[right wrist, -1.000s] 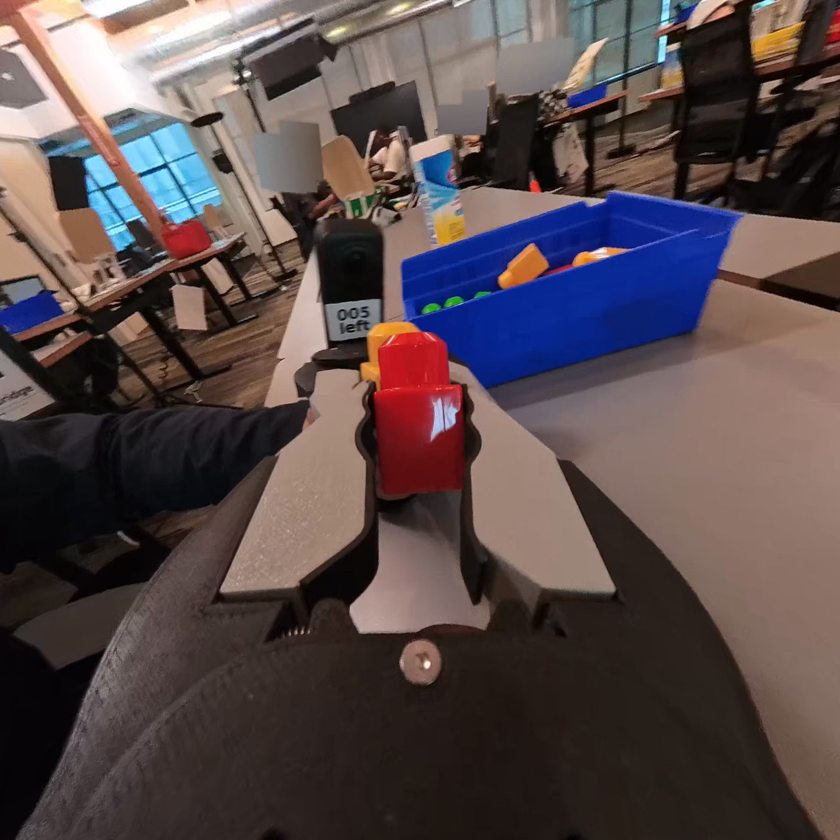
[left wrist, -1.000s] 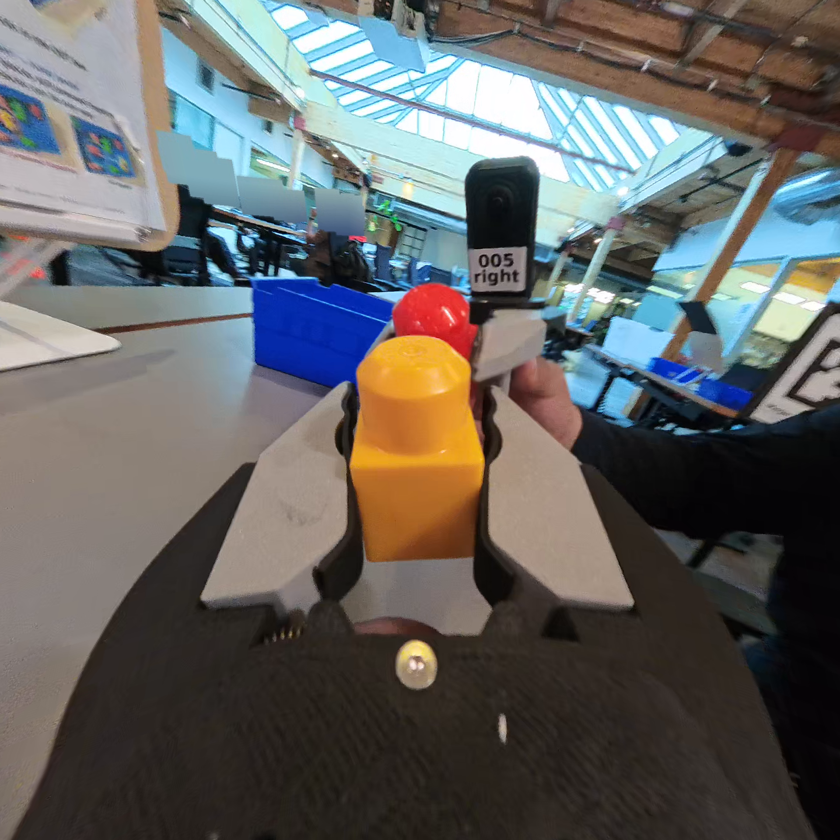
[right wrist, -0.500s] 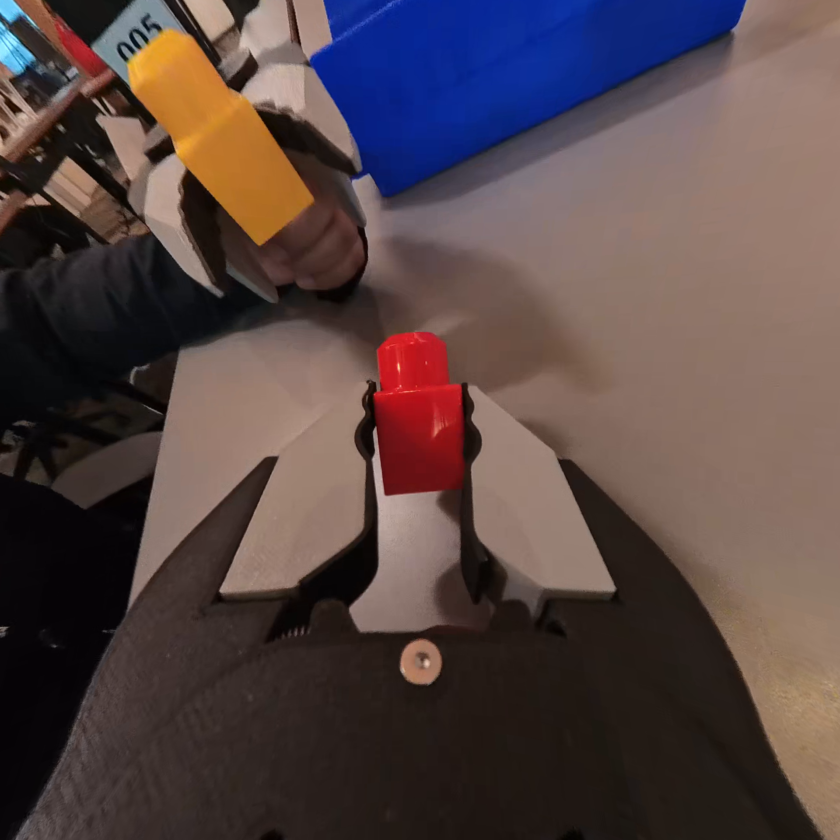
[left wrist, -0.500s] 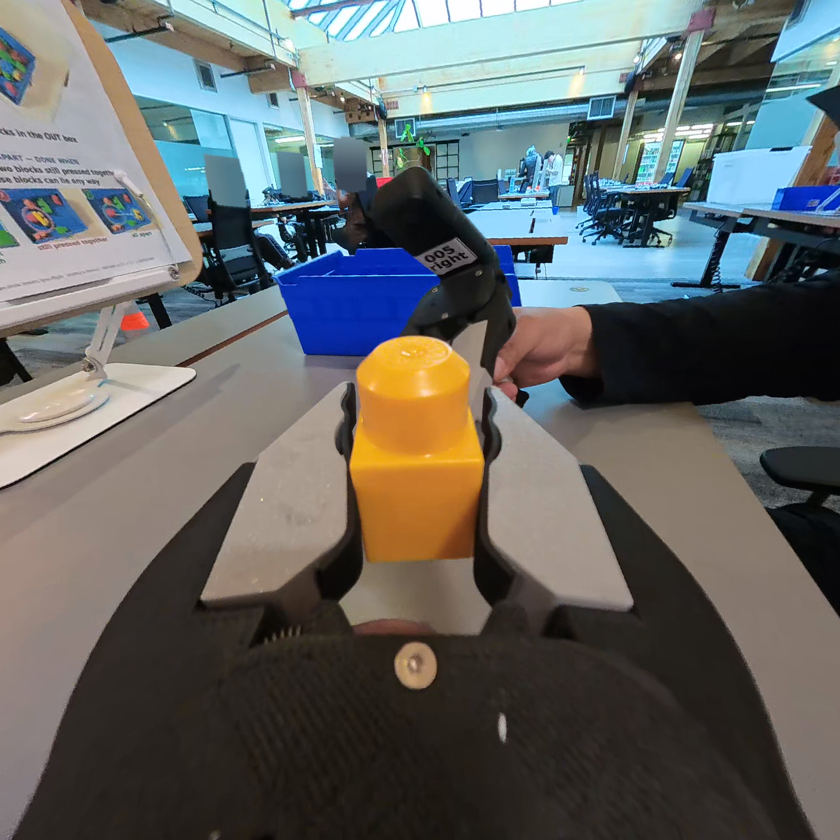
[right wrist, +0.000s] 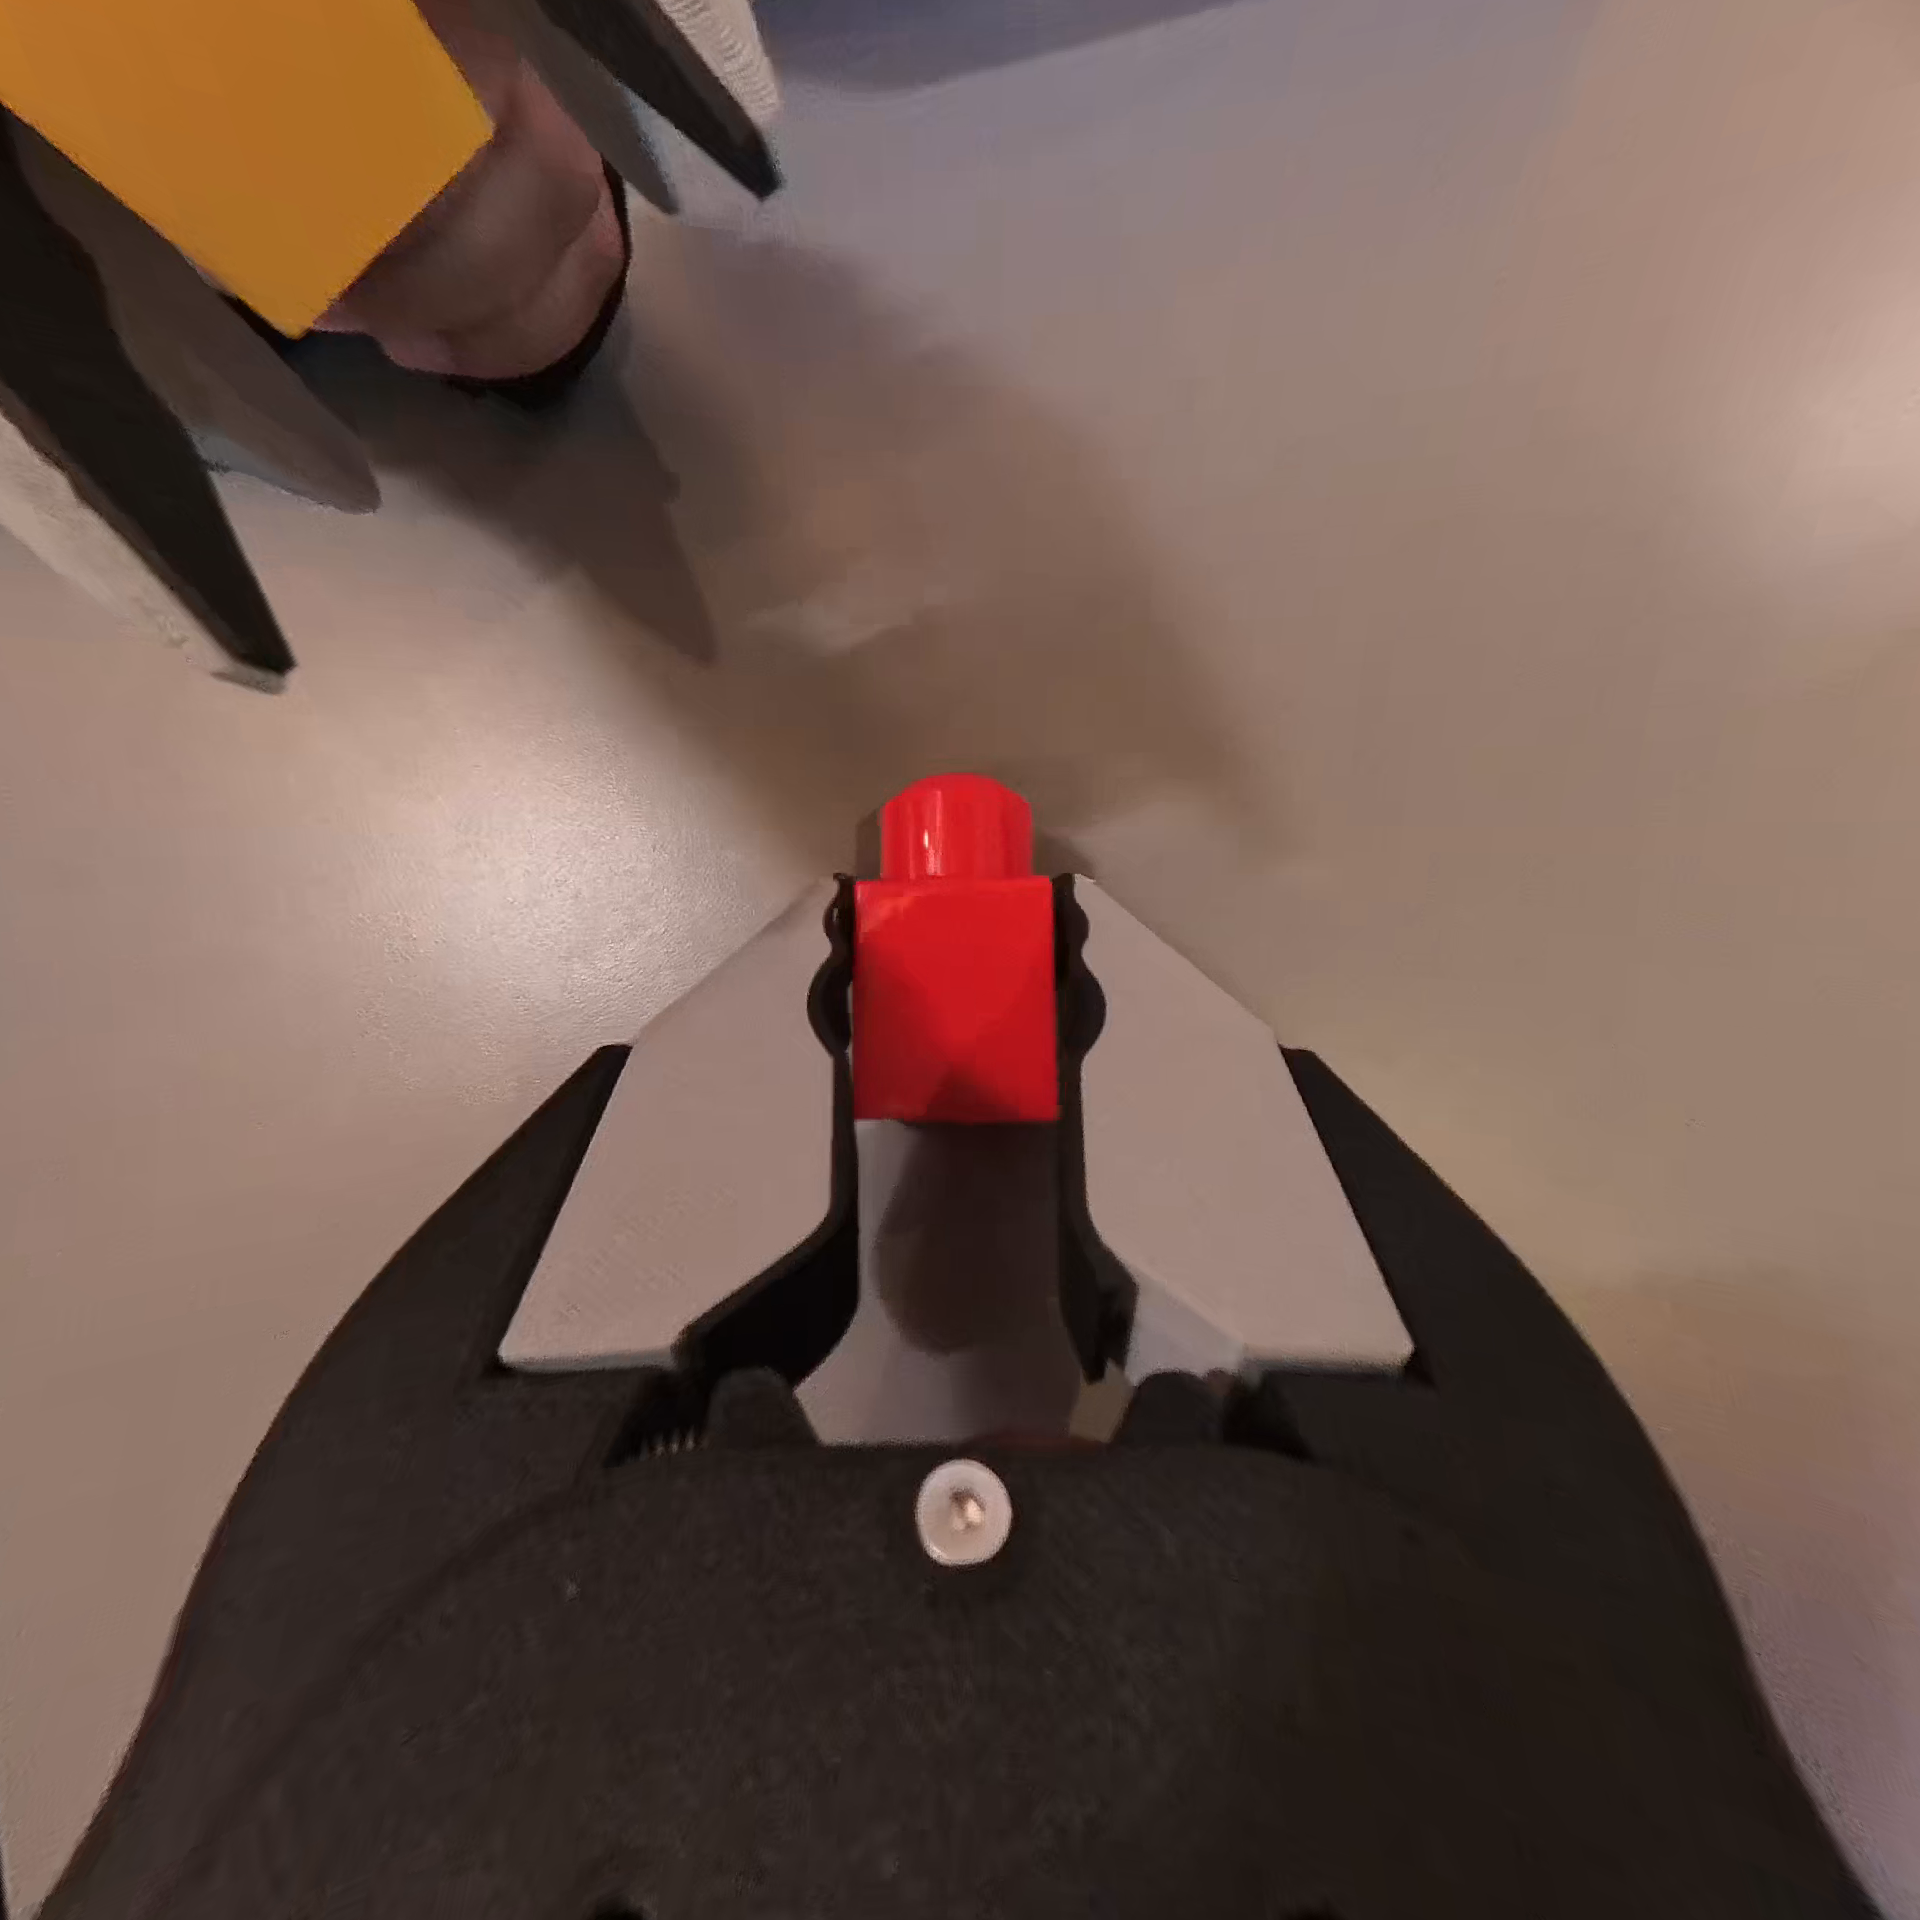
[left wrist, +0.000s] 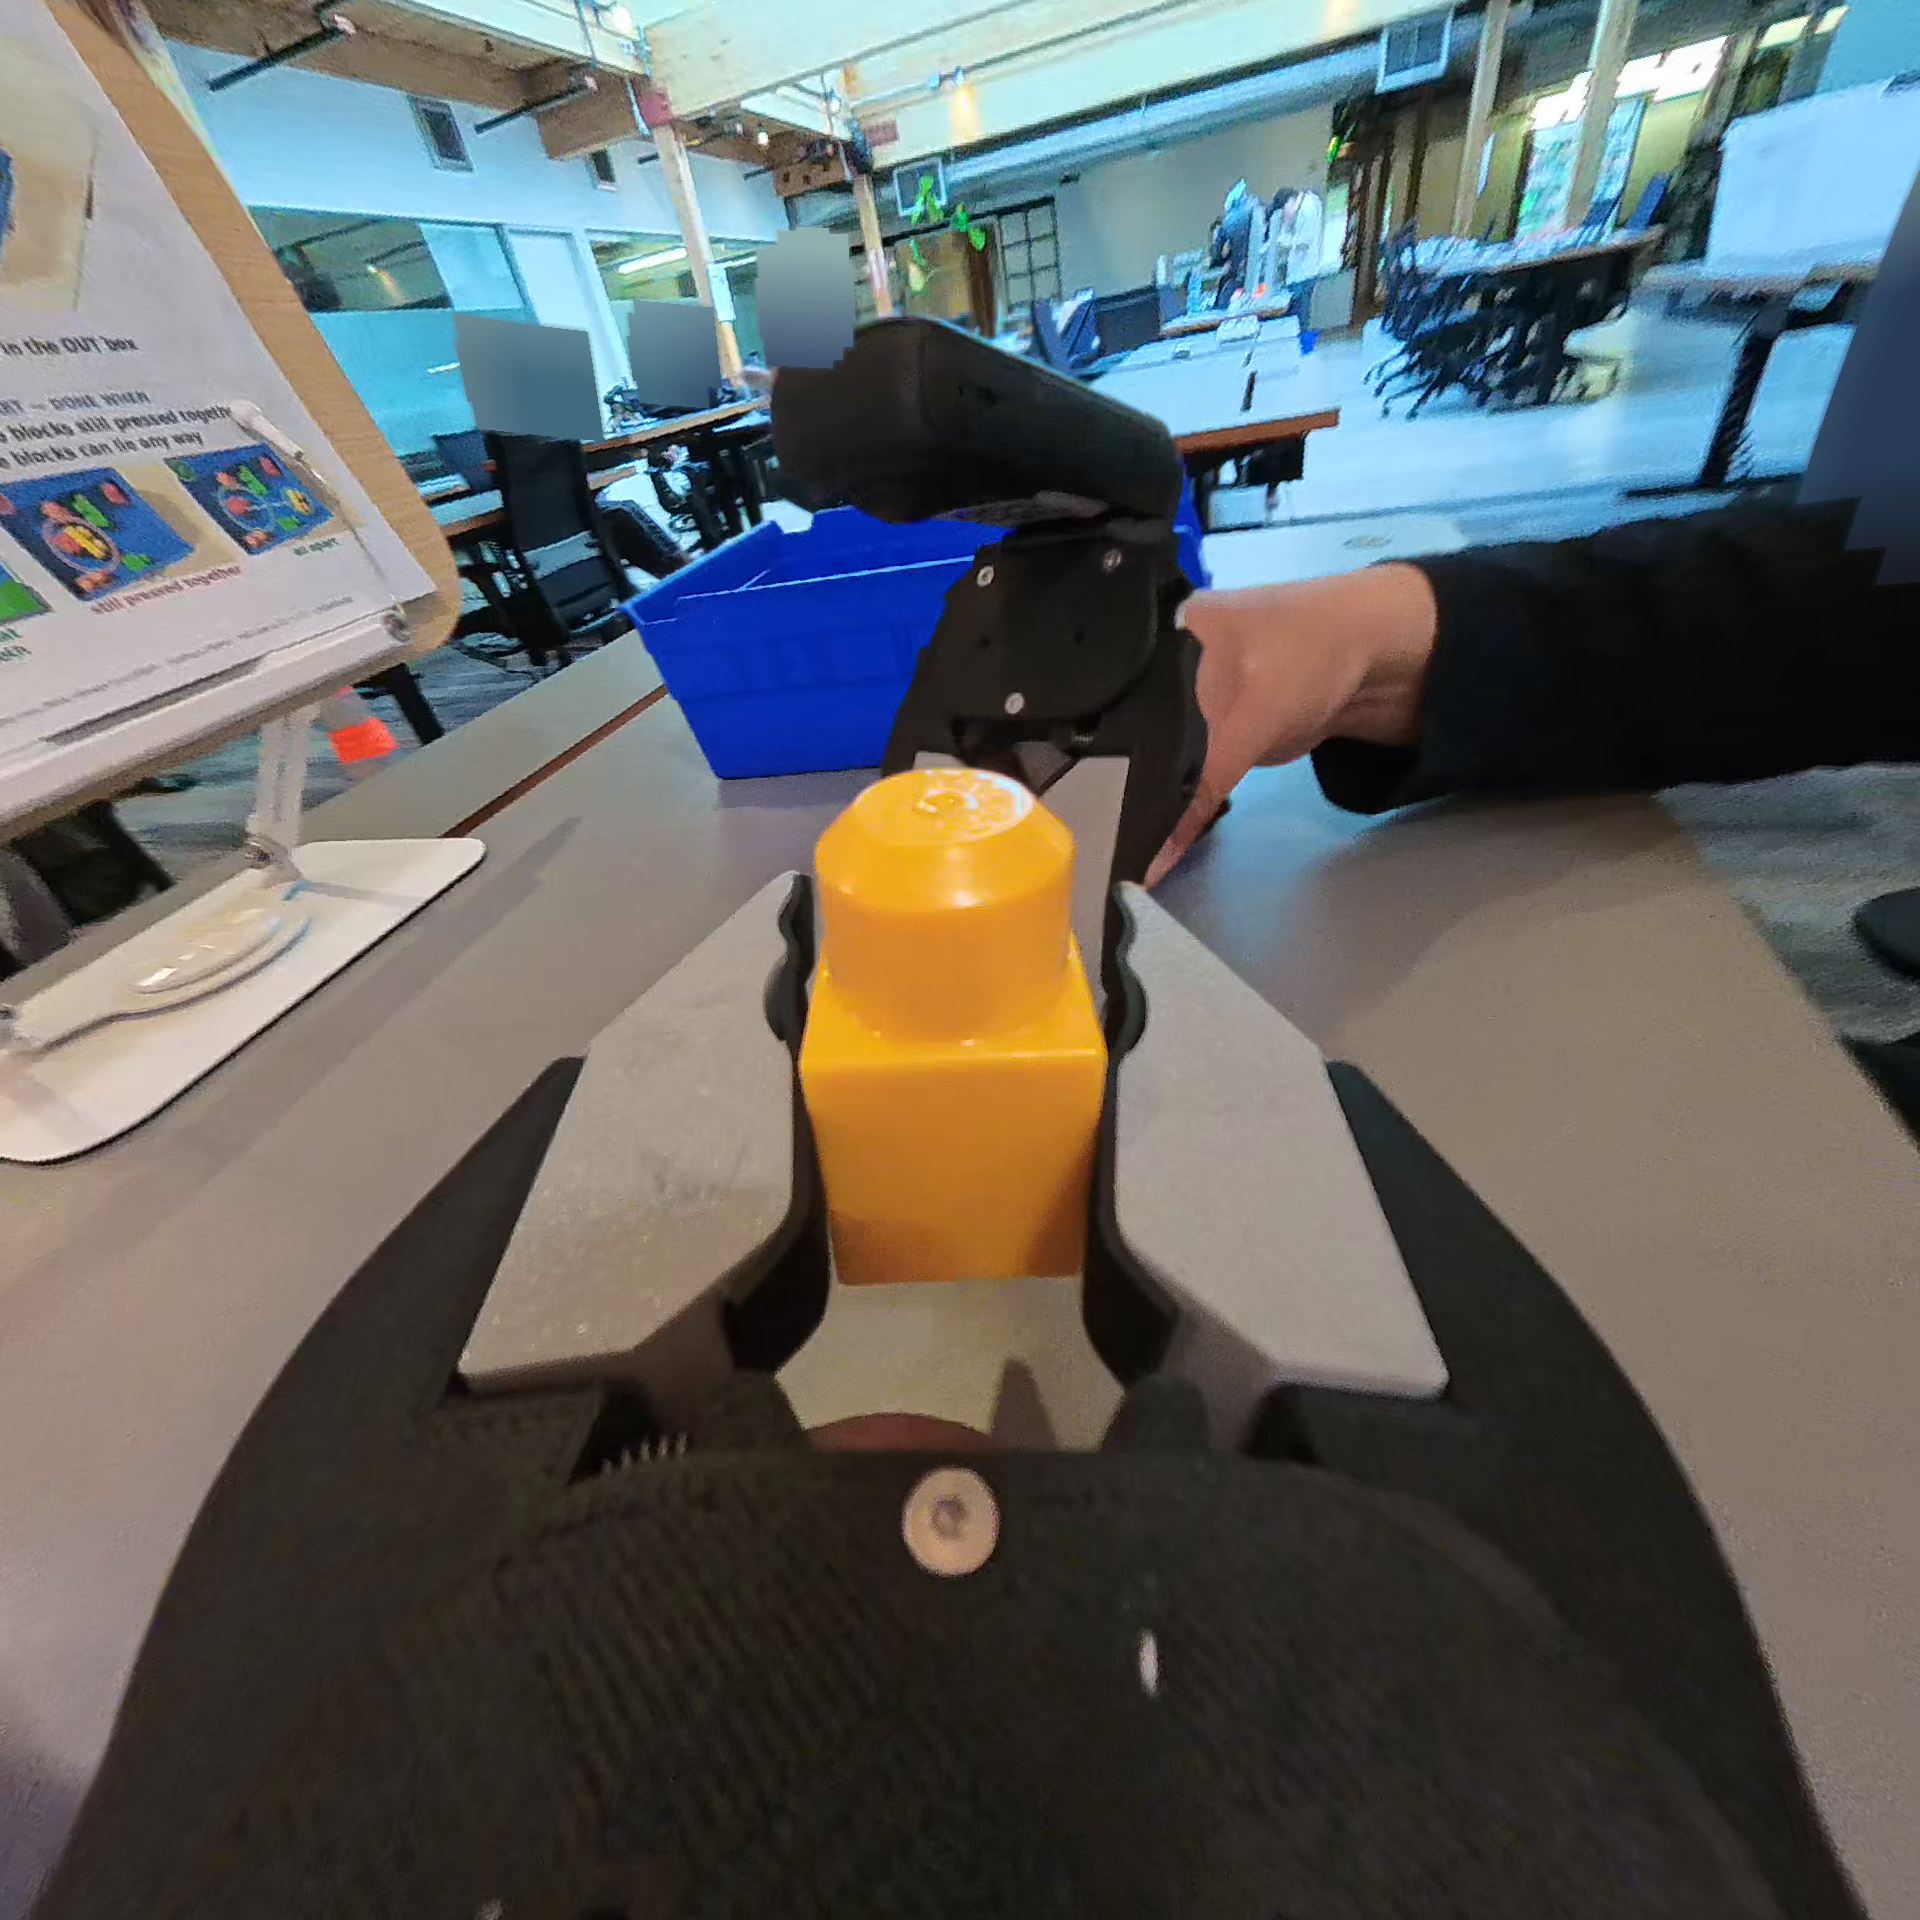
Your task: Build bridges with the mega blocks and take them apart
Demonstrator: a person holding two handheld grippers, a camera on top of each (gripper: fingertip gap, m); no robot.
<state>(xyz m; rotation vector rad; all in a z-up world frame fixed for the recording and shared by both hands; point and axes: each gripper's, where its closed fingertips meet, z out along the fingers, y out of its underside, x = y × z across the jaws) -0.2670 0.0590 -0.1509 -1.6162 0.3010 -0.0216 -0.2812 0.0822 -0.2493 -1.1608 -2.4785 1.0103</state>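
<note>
My left gripper (left wrist: 951,904) is shut on an orange one-stud block (left wrist: 951,1039) and holds it above the grey table (left wrist: 1507,1039), stud pointing forward. My right gripper (right wrist: 951,894) is shut on a red one-stud block (right wrist: 951,997) and points steeply down, with the stud close to the table (right wrist: 1455,520); I cannot tell if it touches. In the left wrist view the right gripper (left wrist: 1039,727) stands just beyond the orange block, which hides the red block. In the right wrist view the left gripper's fingers (right wrist: 135,488) and the orange block (right wrist: 239,156) fill the upper left corner.
A blue bin (left wrist: 790,644) stands on the table behind the right gripper. A tilted instruction sheet on a stand (left wrist: 156,416) with a white base (left wrist: 208,935) is at the left. A person's hand (left wrist: 1299,665) and dark sleeve reach in from the right.
The two blocks have come apart. My right gripper has tipped down and lowered the red block toward the table. My left gripper, still holding the orange block, has tilted down to face the table.
</note>
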